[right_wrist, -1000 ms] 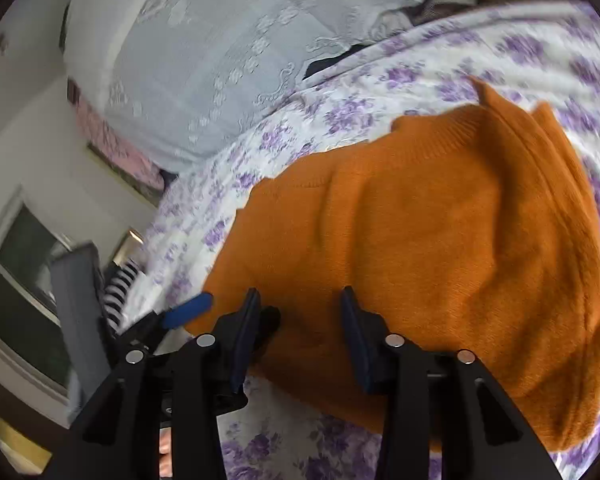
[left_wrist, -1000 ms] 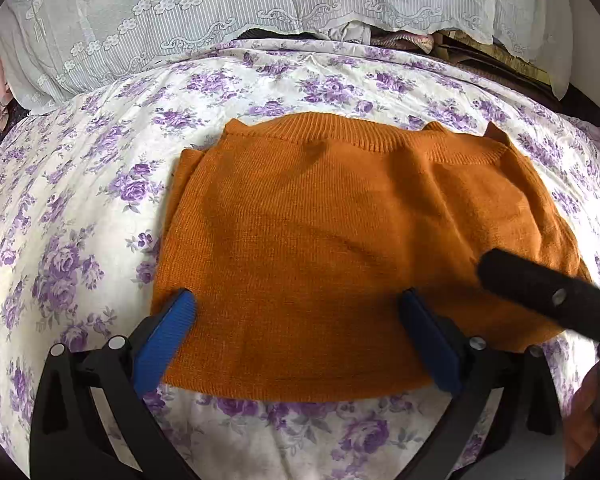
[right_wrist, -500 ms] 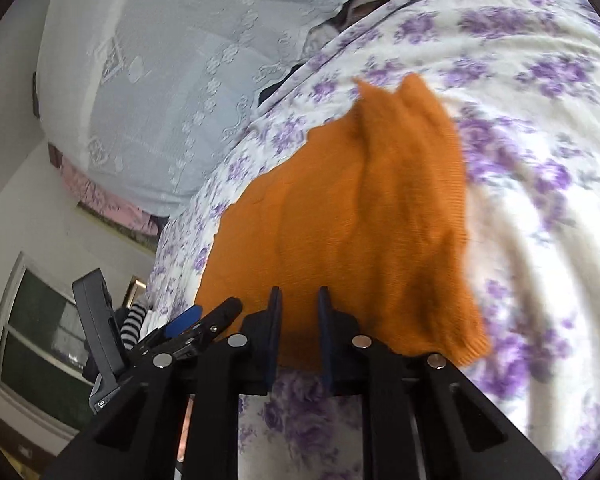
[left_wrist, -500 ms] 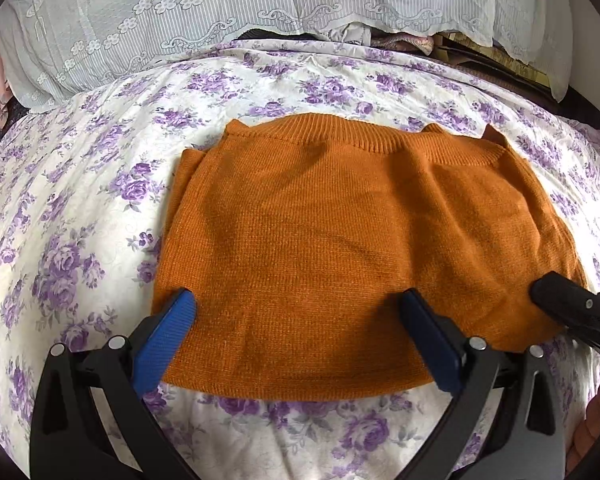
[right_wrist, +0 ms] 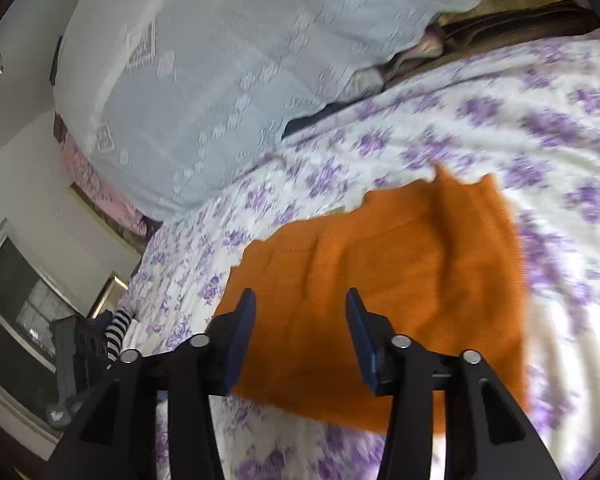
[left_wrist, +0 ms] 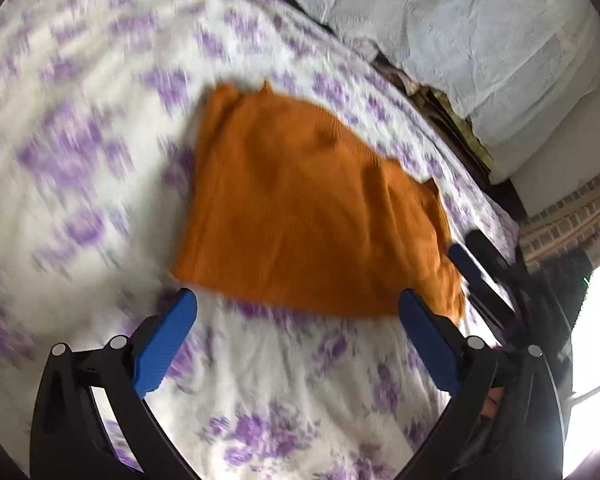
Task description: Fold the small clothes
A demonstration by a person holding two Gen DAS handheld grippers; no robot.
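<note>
The orange sweater [left_wrist: 312, 216] is lying folded on the floral bedspread [left_wrist: 80, 184]. The left gripper [left_wrist: 298, 312] is hovering wide and empty near its edge. Only the left view is showing the right gripper [right_wrist: 300, 312] from outside; its jaws are opening, gripping nothing.

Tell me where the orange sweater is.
The sweater lies flat on the floral bedspread, centre in both wrist views, just beyond both grippers' open fingers.

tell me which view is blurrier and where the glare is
Left wrist view: heavier motion smear, the floral bedspread streaked and the orange sweater soft, with blown-out window glare at the right edge. Right wrist view: milder blur on the right, no glare.
</note>
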